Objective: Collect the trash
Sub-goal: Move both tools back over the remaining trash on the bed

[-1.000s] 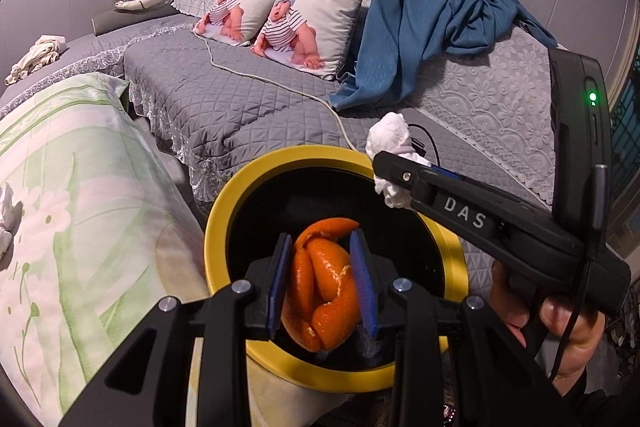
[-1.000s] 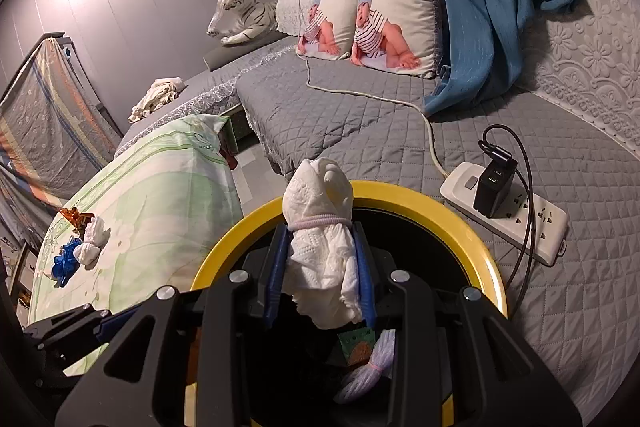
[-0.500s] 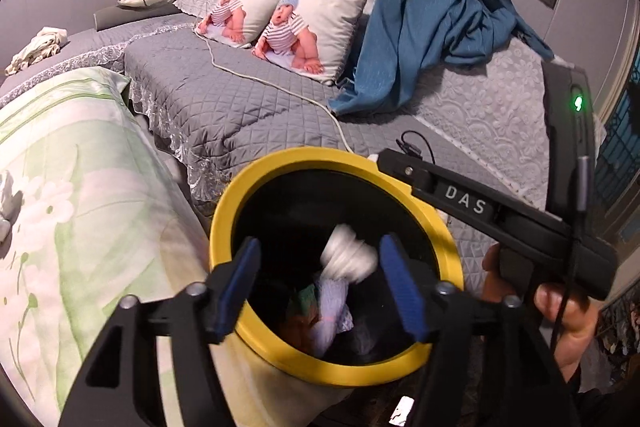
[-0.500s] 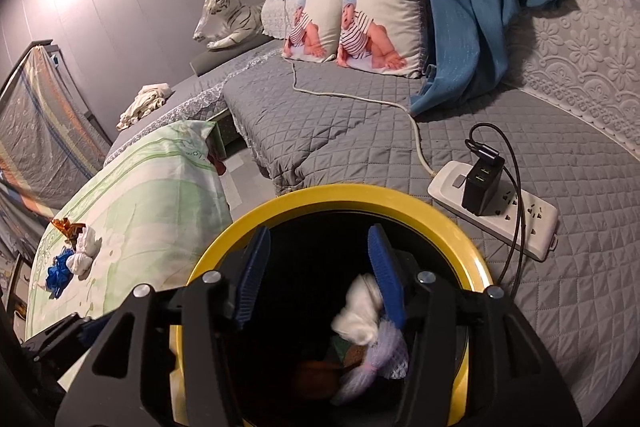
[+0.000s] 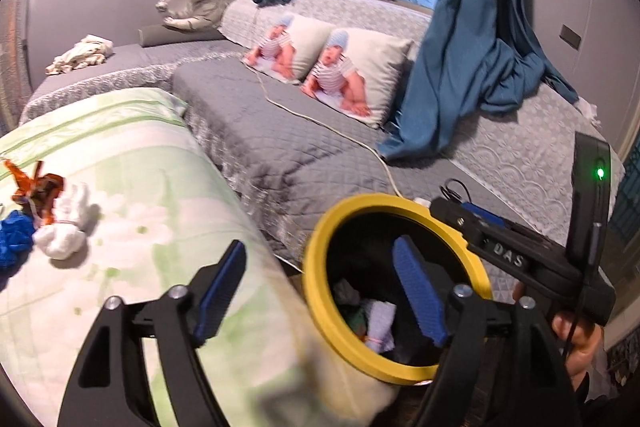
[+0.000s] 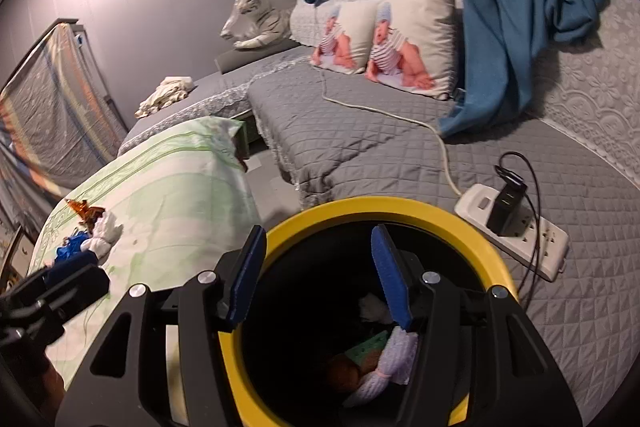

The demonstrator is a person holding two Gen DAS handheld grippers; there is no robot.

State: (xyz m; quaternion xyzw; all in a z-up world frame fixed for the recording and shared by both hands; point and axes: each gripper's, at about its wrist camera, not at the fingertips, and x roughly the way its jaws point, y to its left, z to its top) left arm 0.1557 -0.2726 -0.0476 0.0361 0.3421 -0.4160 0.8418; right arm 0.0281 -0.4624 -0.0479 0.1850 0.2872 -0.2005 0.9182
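Grey quilted bedding (image 6: 360, 139) fills the room behind the yellow-rimmed bin (image 6: 400, 209), which holds dropped trash (image 6: 394, 355) at 6 o'clock. Both the left gripper (image 5: 320, 279) and right gripper (image 6: 318, 275) have just been opening, jaws apart and empty. More scraps (image 5: 60, 223) lie on the green cover (image 5: 160, 187) at 9 o'clock.

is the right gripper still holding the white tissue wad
No, the right gripper has just been opening and nothing sits between its blue pads; the white wad lies down inside the yellow-rimmed bin.

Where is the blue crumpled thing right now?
The blue crumpled scrap lies at the left edge of the left wrist view, on the green flowered cover, beside a white tissue wad.
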